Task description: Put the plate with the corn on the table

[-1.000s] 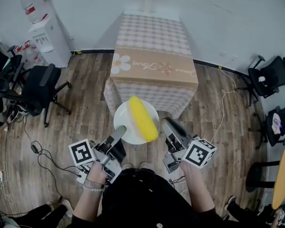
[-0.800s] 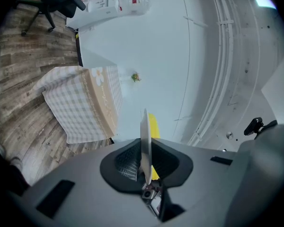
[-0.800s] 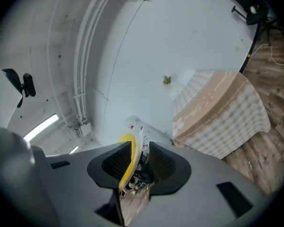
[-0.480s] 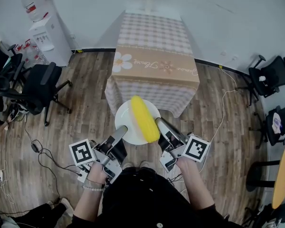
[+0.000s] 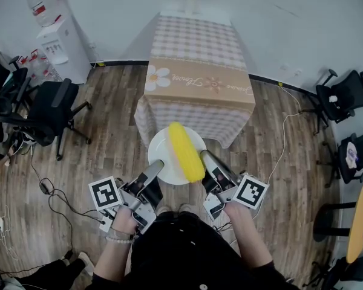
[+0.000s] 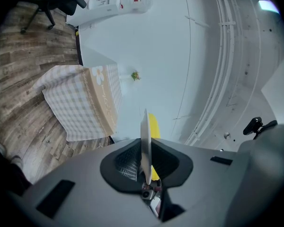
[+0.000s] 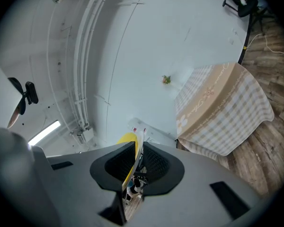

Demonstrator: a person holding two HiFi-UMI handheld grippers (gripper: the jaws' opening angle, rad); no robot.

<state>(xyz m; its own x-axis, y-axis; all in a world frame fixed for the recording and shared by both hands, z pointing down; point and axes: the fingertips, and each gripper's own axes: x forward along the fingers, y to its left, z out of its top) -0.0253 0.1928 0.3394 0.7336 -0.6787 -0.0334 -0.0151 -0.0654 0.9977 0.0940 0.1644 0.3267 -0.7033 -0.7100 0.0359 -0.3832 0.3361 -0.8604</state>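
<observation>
Plate [image 5: 161, 150] carries corn [image 5: 186, 151], its rim clamped by left gripper [image 5: 156, 165] and right gripper [image 5: 205, 156].

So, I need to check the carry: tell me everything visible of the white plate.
The round white plate looks smooth and glossy, with a shallow rim. It is held in the air, roughly level, over wood floor just short of the checked-cloth table. A yellow corn cob lies lengthwise on its right half. The left gripper clamps its near-left rim, the right gripper its right rim.
</observation>
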